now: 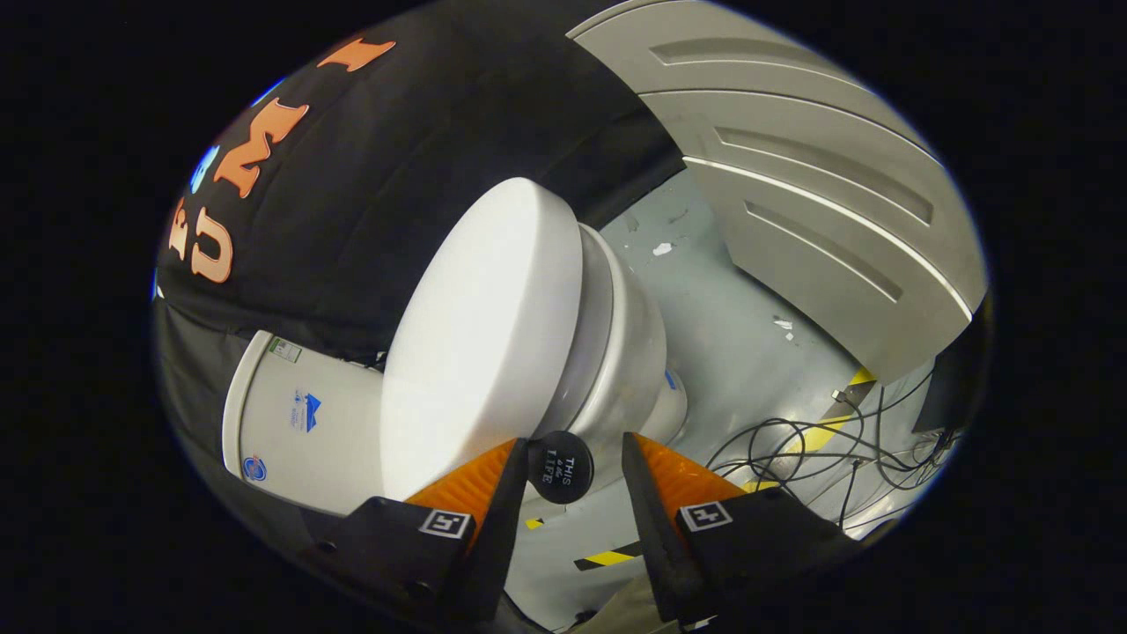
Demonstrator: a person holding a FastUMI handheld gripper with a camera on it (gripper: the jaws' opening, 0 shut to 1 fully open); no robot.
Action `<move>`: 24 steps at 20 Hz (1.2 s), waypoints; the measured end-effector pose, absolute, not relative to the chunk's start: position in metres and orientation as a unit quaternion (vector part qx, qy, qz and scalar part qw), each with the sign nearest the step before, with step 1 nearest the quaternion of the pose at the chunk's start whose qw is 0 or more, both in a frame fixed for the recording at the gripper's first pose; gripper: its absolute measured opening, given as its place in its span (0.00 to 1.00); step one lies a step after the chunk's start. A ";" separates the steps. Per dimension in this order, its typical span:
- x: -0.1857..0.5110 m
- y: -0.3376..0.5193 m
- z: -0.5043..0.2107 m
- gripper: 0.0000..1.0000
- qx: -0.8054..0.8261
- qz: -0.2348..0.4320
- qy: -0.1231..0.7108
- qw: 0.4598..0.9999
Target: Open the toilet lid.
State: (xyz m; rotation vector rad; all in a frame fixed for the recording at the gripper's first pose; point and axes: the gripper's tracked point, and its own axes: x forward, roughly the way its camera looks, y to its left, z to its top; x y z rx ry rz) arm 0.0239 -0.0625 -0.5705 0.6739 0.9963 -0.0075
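Fingers stand apart around a black knob at the closed toilet lid front, its long axis running away.

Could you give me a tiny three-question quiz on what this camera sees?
1. True or false: the toilet lid lies flat and closed on the bowl.
2. What sits between the tongs? A) a sponge B) a round black knob C) nothing
3. Fill in: loose ______ lie on the floor, beyond the tongs, beside the striped tape.

Key
1. False: the lid is lifted off the bowl.
2. B. The tongs stand open, the knob near one finger, with a gap to the other.
3. Cables.
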 end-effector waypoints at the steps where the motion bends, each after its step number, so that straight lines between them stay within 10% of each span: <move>1: 0.024 -0.060 -0.567 0.59 0.334 -0.002 0.468 0.818; 4: 0.027 -0.059 -0.569 0.37 0.363 -0.006 0.470 0.805; 12: 0.023 -0.060 -0.567 0.36 0.394 -0.005 0.491 0.777; 16: 0.024 -0.061 -0.551 0.09 0.437 -0.011 0.466 0.769; 24: 0.038 -0.050 -0.518 0.07 0.404 0.003 0.417 0.814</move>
